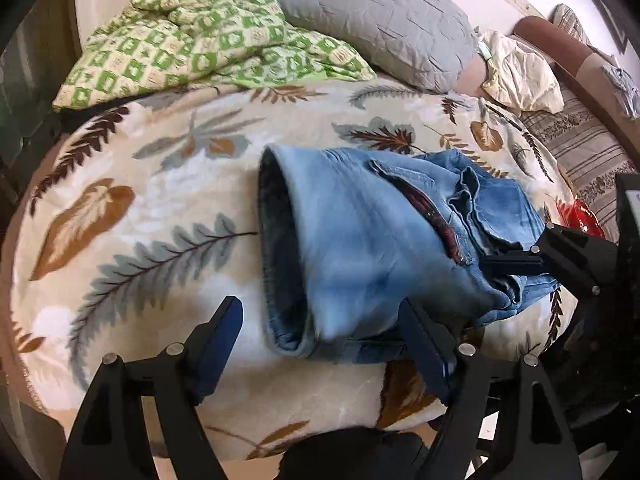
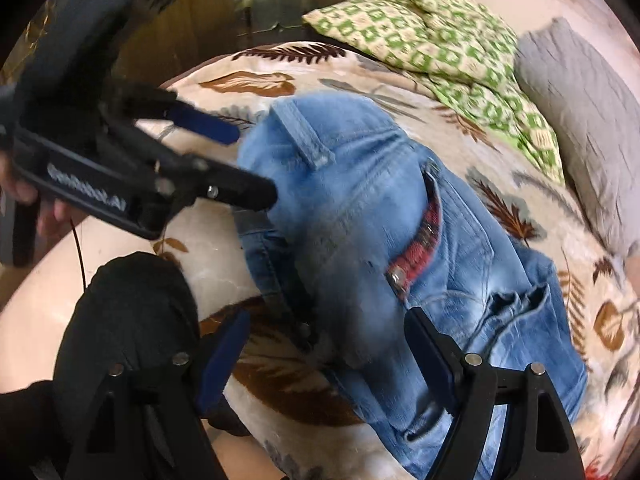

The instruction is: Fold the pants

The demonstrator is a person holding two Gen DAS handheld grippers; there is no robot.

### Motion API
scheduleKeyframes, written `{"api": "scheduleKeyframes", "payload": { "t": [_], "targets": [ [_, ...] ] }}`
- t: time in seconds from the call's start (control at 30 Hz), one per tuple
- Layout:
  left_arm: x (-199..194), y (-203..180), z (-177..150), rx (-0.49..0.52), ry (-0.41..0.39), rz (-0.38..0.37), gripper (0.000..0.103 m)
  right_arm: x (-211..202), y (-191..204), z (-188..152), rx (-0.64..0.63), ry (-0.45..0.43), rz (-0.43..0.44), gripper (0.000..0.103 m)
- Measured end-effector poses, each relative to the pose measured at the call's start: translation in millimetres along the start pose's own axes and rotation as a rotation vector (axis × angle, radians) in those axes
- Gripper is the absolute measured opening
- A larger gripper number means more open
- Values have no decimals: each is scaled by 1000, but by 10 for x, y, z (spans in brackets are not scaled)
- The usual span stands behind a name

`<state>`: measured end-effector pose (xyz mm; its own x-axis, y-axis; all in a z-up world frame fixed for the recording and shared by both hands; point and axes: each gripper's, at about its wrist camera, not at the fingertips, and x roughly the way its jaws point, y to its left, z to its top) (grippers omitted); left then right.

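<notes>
Light blue jeans (image 1: 360, 240) lie folded in a bundle on a leaf-patterned blanket (image 1: 140, 200); a red plaid lining shows at a pocket (image 2: 416, 256). My left gripper (image 1: 324, 344) is open, its fingers astride the near edge of the bundle. My right gripper (image 2: 328, 348) is open too, straddling the near end of the jeans (image 2: 360, 208). In the left wrist view the right gripper (image 1: 520, 260) rests at the bundle's right side. In the right wrist view the left gripper (image 2: 240, 160) sits at the bundle's left edge.
A green patterned quilt (image 1: 200, 40) and a grey pillow (image 1: 380, 16) lie at the back of the bed. A cream cloth (image 1: 520, 76) and striped cushion (image 1: 580, 148) sit at right. A dark-clothed knee (image 2: 132, 320) is at the bed's near edge.
</notes>
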<state>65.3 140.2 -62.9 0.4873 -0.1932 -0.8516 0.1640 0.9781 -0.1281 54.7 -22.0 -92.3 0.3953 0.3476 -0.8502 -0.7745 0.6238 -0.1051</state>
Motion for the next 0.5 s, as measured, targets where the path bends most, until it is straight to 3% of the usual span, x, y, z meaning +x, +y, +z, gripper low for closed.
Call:
{"api": "scheduleKeyframes", "payload": {
  "t": [0.23, 0.5],
  "targets": [
    [-40, 445, 80, -110, 6, 12, 84, 19, 4, 36, 7, -28, 11, 82],
    [333, 530, 595, -137, 49, -14, 84, 205, 251, 160, -114, -36, -73, 82]
  ]
}}
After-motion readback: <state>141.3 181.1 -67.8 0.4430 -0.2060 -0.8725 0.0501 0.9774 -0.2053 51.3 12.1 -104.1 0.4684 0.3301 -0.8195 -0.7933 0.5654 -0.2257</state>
